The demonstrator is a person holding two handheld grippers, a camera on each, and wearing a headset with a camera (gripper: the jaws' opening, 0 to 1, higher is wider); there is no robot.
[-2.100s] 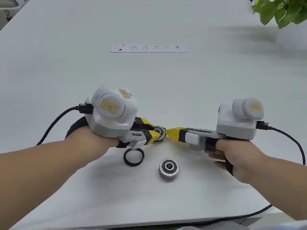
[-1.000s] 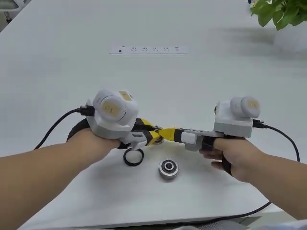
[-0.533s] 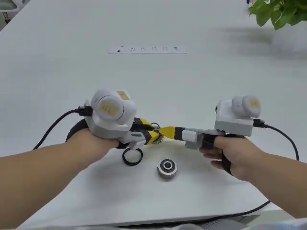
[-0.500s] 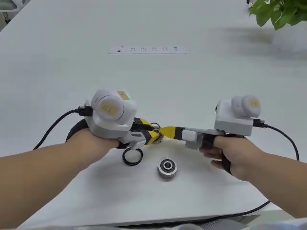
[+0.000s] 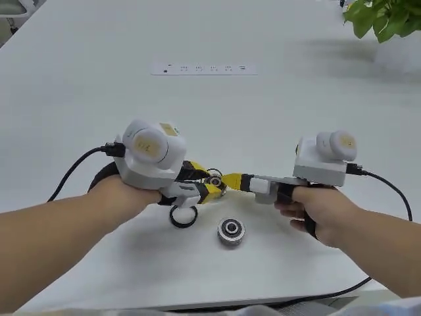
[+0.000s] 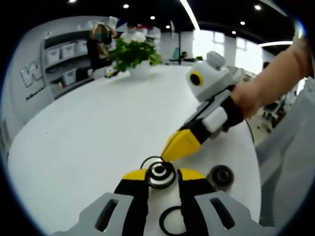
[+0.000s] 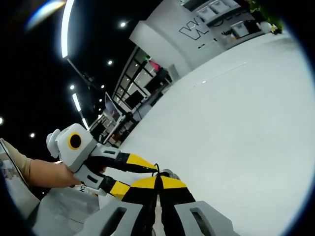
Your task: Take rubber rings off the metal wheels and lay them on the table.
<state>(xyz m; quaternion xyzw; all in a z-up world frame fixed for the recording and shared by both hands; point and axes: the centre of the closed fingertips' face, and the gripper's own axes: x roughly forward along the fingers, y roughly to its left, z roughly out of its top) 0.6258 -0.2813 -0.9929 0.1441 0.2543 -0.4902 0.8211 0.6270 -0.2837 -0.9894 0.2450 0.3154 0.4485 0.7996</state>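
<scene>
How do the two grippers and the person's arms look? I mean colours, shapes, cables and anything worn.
The left gripper and the right gripper look alike: white, rounded plastic bodies and black jaws that end in yellow, pointed tips. The left cable and the right cable are black, one leaving each body. The forearms are bare, with no sleeves.

An open-plan office or lab-type workspace is indicated by a big white tabletop [image 5: 296,99] w/ a power strip [image 5: 204,67] on it, a potted plant [image 5: 385,16] at its far edge, wall shelves [image 6: 61,54] stacked w/ storage bins, recessed ceiling lights [image 6: 127,6], glass partitions [image 7: 142,93] and large wall lettering [image 7: 197,28] in the bkgd.
</scene>
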